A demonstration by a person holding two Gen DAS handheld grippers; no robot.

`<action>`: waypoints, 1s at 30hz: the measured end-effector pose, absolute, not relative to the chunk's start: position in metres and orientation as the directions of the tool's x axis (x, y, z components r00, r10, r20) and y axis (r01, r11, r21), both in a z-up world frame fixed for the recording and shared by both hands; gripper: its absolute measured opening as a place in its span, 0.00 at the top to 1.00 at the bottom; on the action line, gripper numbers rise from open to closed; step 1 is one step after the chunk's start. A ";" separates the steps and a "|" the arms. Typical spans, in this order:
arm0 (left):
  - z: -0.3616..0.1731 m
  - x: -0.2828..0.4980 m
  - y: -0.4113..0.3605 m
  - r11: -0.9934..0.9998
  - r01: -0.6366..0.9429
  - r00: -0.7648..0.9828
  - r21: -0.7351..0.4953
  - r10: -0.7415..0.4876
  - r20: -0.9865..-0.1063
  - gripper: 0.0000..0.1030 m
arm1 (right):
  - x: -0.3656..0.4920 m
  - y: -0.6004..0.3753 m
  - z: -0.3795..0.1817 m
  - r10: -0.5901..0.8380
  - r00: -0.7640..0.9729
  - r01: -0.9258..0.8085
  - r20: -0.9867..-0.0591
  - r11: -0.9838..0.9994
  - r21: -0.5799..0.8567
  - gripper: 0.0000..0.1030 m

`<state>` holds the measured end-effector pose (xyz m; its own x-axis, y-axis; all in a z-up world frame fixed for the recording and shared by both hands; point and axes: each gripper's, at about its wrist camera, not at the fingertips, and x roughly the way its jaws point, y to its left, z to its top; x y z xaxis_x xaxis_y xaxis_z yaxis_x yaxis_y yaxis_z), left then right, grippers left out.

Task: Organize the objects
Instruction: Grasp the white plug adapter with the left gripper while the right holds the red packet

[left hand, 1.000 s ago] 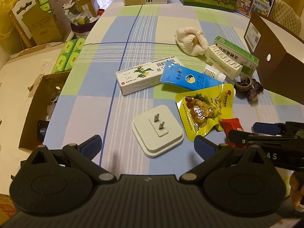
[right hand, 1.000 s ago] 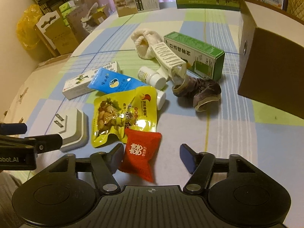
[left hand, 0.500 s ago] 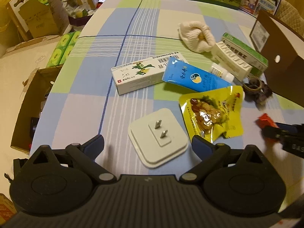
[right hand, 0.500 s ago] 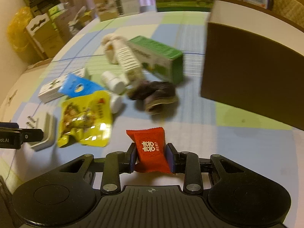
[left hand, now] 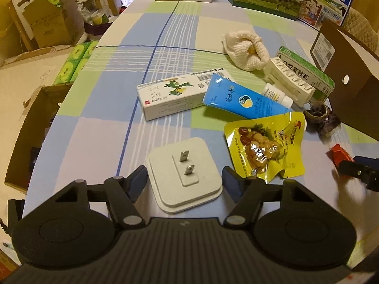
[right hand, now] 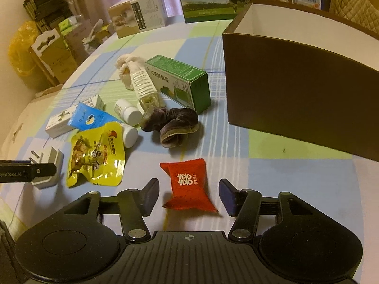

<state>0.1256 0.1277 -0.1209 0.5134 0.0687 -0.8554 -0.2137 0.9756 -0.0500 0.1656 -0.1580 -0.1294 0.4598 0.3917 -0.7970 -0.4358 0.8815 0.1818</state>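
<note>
On the checked blue-and-green tablecloth [right hand: 272, 165], both grippers sit wide open, holding nothing.
Beside the tall brown cardboard box [right hand: 296, 90], the right gripper [right hand: 188, 195] straddles a small red foil sachet [right hand: 189, 184] lying loose between its fingers; the left gripper [left hand: 184, 182] brackets a flat white two-pronged plug adapter [left hand: 184, 175], next to a yellow snack pouch [left hand: 265, 146].

Black ribbed gripper bodies — blue-padded fingers [right hand: 226, 193], silver pivot screws, round housings.
</note>
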 end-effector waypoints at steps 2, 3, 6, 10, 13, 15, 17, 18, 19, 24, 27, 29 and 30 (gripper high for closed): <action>-0.122 0.125 0.131 0.971 -0.228 0.506 -0.067 0.059 -0.861 0.33 | 0.165 -0.158 -0.130 0.387 0.459 -0.443 -0.800 0.880 0.172 0.47; -0.123 0.126 0.133 0.968 -0.241 0.501 -0.074 0.059 -0.864 0.32 | 0.166 -0.158 -0.131 0.387 0.460 -0.442 -0.800 0.880 0.171 0.47; -0.127 0.131 0.135 0.960 -0.272 0.479 -0.073 0.069 -0.875 0.30 | 0.169 -0.156 -0.134 0.382 0.458 -0.432 -0.803 0.885 0.174 0.47; -0.129 0.133 0.127 0.966 -0.258 0.480 -0.013 0.117 -0.870 0.34 | 0.171 -0.154 -0.136 0.382 0.464 -0.433 -0.799 0.885 0.172 0.47; -0.129 0.134 0.123 0.970 -0.243 0.490 0.023 0.143 -0.860 0.39 | 0.172 -0.153 -0.136 0.379 0.468 -0.436 -0.799 0.885 0.164 0.47; -0.129 0.132 0.122 0.971 -0.238 0.496 0.021 0.141 -0.857 0.39 | 0.171 -0.152 -0.137 0.379 0.471 -0.440 -0.797 0.884 0.160 0.47; -0.130 0.131 0.121 0.972 -0.233 0.499 0.028 0.144 -0.855 0.39 | 0.170 -0.150 -0.137 0.372 0.479 -0.448 -0.795 0.882 0.142 0.47; -0.129 0.129 0.121 0.972 -0.231 0.500 0.032 0.147 -0.853 0.39 | 0.169 -0.149 -0.138 0.370 0.483 -0.454 -0.794 0.881 0.135 0.47; -0.130 0.129 0.119 0.973 -0.229 0.501 0.035 0.148 -0.853 0.39 | 0.168 -0.147 -0.138 0.366 0.487 -0.460 -0.793 0.879 0.123 0.48; -0.129 0.129 0.116 0.974 -0.223 0.497 0.036 0.145 -0.855 0.39 | 0.162 -0.144 -0.140 0.349 0.507 -0.497 -0.788 0.865 0.063 0.70; -0.129 0.129 0.113 0.976 -0.214 0.494 0.039 0.142 -0.858 0.39 | 0.160 -0.145 -0.140 0.357 0.503 -0.516 -0.788 0.854 0.057 0.76; -0.128 0.128 0.111 0.977 -0.210 0.494 0.039 0.140 -0.858 0.40 | 0.159 -0.147 -0.139 0.364 0.496 -0.518 -0.788 0.853 0.067 0.77; -0.126 0.128 0.110 0.978 -0.205 0.498 0.039 0.139 -0.856 0.40 | 0.158 -0.148 -0.138 0.368 0.494 -0.518 -0.788 0.852 0.074 0.78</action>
<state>0.1279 0.1096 -0.1263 0.4980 0.1390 -0.8560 -0.2053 0.9779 0.0393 0.1579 -0.1480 -0.1384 0.4941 0.3679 -0.7877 -0.5175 0.8525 0.0736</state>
